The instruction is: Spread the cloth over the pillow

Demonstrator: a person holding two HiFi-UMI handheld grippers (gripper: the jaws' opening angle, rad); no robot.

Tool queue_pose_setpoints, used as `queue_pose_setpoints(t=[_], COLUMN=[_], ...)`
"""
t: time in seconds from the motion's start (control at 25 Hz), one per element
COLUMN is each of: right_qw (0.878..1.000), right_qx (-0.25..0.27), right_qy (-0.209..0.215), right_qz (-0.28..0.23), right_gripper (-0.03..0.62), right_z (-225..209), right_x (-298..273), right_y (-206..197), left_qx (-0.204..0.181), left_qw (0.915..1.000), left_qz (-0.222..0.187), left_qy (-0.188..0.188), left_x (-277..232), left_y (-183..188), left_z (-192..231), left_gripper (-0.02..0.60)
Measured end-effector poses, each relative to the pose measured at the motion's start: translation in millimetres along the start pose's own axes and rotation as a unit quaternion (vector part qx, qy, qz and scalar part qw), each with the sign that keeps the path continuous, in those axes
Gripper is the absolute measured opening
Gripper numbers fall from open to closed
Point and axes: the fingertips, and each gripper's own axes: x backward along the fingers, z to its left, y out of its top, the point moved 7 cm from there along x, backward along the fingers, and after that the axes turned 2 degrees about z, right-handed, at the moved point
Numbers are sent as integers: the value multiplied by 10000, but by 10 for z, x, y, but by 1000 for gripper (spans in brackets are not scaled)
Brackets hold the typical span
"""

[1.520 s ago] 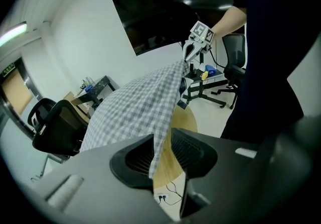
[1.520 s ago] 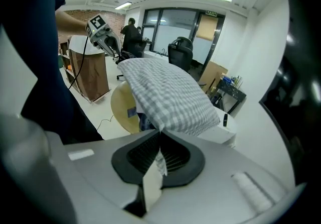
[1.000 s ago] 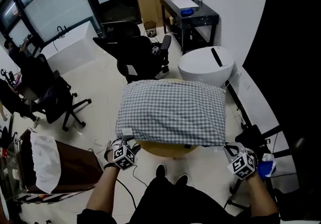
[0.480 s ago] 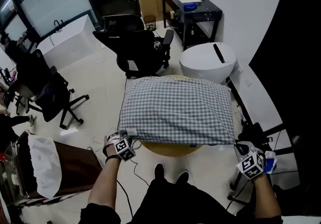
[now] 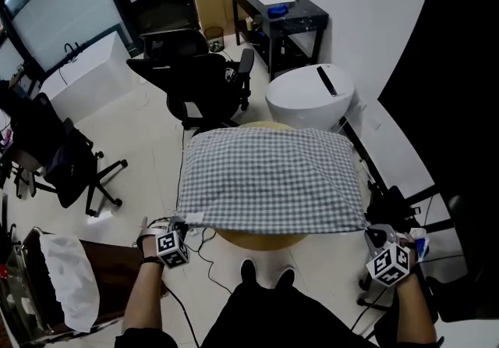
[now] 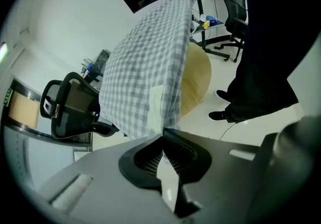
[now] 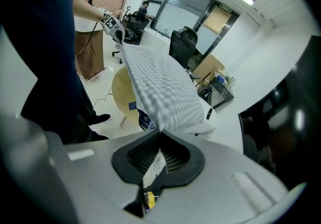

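Note:
A grey-and-white checked cloth (image 5: 269, 179) lies stretched over the pillow, which is hidden beneath it, on a round wooden table (image 5: 257, 239). My left gripper (image 5: 181, 221) has just closed on the cloth's near left corner; in the left gripper view the corner, with its white tag, is pinched at the left gripper (image 6: 163, 135). My right gripper (image 5: 366, 231) is shut on the near right corner, and the right gripper view shows the cloth (image 7: 160, 92) running out from the right gripper (image 7: 160, 135). The near edge is taut between them.
A black office chair (image 5: 207, 81) and a white round tub (image 5: 310, 97) stand behind the table. A black desk (image 5: 277, 11) is against the far wall. Another chair (image 5: 54, 159) and a brown cabinet with a white cloth (image 5: 70, 280) are at the left.
My left gripper moved out to the left and closed on the cloth's near left corner. The right gripper rose slightly. The cloth's near edge is now pulled straighter and flatter.

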Motion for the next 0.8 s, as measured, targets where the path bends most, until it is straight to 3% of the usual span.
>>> queue_pose_setpoints(t=[0.28,0.48,0.64,0.8], right_qw=[9984,9968,9947,9900], right_qx=[-295,-575,-749,-1147], right_qy=[446,517,659,805], right_qz=[193,188,262,140], right_gripper=[13,14,14,14], right_z=[341,481,551,564], right_x=[-462,-819,-1093,-1254], right_y=[-177,-313,-424,-486], left_qx=[-285,-495,-469,-199], left_qw=[9993,9982,9976,9976], left_qz=[-64,47,62,-17], left_qy=[-214,-343,-511,-669], left_x=[304,34,-198,-327], left_y=[-175,-237,-233,-231], left_z=[13,-117,-252,-278], left_gripper=[0,0,0,3])
